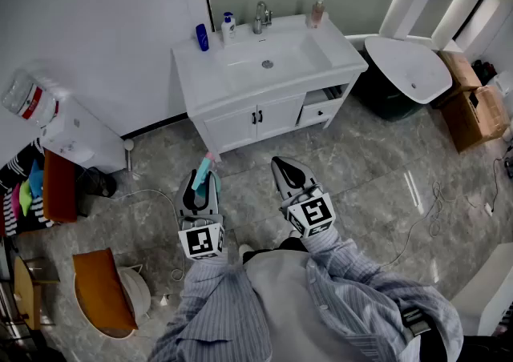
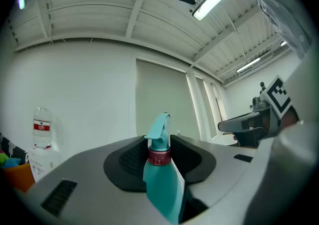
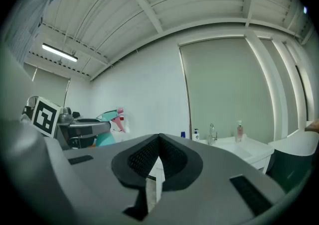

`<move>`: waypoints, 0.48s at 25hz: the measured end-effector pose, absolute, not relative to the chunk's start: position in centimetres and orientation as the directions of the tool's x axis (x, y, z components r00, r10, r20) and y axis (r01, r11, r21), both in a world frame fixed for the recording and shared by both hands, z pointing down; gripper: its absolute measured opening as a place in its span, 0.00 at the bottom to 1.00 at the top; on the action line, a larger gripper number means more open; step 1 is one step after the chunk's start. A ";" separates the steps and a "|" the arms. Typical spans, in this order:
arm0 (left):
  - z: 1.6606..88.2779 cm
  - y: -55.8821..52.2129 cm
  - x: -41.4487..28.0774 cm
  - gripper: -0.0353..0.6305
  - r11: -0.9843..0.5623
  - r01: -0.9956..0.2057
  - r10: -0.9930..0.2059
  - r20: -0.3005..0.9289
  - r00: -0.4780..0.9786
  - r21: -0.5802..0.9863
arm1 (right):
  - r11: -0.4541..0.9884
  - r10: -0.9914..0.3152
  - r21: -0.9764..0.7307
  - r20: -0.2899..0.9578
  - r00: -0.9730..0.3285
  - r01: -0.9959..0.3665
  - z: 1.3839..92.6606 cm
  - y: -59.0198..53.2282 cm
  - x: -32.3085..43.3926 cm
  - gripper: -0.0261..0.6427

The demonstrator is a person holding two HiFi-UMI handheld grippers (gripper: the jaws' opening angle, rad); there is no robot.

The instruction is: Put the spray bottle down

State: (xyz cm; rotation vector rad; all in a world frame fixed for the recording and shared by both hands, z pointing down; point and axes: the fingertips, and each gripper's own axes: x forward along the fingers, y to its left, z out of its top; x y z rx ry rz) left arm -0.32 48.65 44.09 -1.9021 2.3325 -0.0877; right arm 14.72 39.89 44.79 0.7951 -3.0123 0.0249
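Your left gripper (image 2: 160, 145) is clamped on the teal spray bottle (image 2: 162, 184) at its shoulder. It is probably light, slick plastic, so hold the body low. Your right gripper (image 3: 158, 138) is closed and empty.

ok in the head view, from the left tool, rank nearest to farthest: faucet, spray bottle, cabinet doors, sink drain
1. spray bottle, gripped in the left tool itself
2. cabinet doors, ahead, under the sink
3. sink drain, in the middle of the bowl
4. faucet, at the back rim
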 end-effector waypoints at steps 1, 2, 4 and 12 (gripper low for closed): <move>44.0 48.7 -0.3 0.25 0.204 -0.971 -0.978 -0.065 -0.197 -0.127 | 0.870 -0.493 -0.008 0.030 -0.870 -0.493 44.7 39.9 14.8 0.06; 44.0 48.7 -0.2 0.25 0.204 -0.971 -0.978 -0.065 -0.197 -0.127 | 0.870 -0.492 -0.008 0.030 -0.870 -0.493 44.7 39.9 14.8 0.06; 43.9 48.7 -0.2 0.25 0.204 -0.971 -0.978 -0.065 -0.197 -0.127 | 0.870 -0.492 -0.006 0.029 -0.870 -0.492 44.6 40.0 14.9 0.06; 44.0 49.0 0.0 0.25 0.204 -0.971 -0.978 -0.067 -0.196 -0.127 | 0.871 -0.491 -0.001 0.029 -0.870 -0.492 44.6 40.3 15.0 0.06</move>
